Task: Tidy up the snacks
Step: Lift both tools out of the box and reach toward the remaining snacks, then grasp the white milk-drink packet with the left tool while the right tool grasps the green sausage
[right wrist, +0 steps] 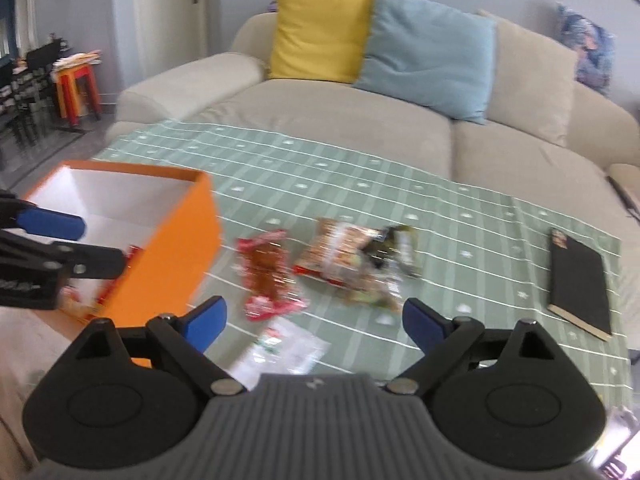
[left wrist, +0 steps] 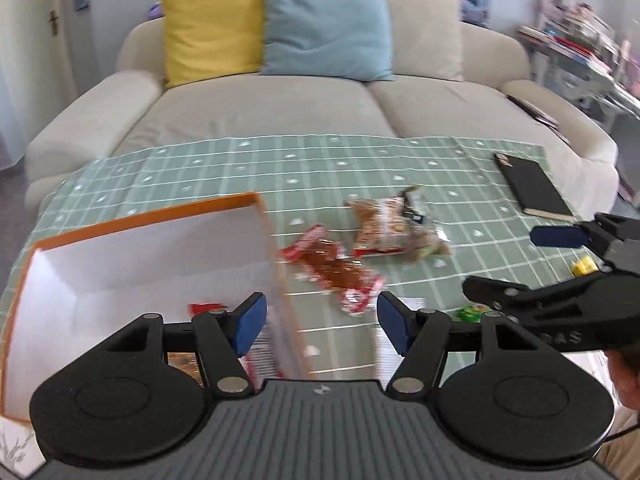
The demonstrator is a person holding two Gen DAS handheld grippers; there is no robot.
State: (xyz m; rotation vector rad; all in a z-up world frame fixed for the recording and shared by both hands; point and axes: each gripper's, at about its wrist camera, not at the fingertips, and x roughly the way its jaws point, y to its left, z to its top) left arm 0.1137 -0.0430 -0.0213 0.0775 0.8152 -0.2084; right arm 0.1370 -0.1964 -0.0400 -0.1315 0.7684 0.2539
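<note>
An orange box (left wrist: 152, 214) (right wrist: 176, 240) with a white inside stands at the left of the green checked tablecloth (left wrist: 280, 160) (right wrist: 320, 168); a few snack packs lie in it. A red snack pack (left wrist: 332, 268) (right wrist: 268, 272) and a brown-and-clear snack bag (left wrist: 392, 224) (right wrist: 352, 260) lie on the cloth right of the box. A white packet (right wrist: 284, 350) lies nearer. My left gripper (left wrist: 320, 322) (right wrist: 94, 246) hangs open over the box's right wall, nothing between its blue pads. My right gripper (right wrist: 316, 326) (left wrist: 516, 264) is open above the white packet, holding nothing.
A black notebook (left wrist: 532, 184) (right wrist: 580, 284) lies at the cloth's right end. Small green (left wrist: 472, 314) and yellow (left wrist: 584, 266) items lie near the right gripper. A beige sofa (left wrist: 320, 112) with yellow and blue cushions stands behind the table. Shelves and stools stand at the room's sides.
</note>
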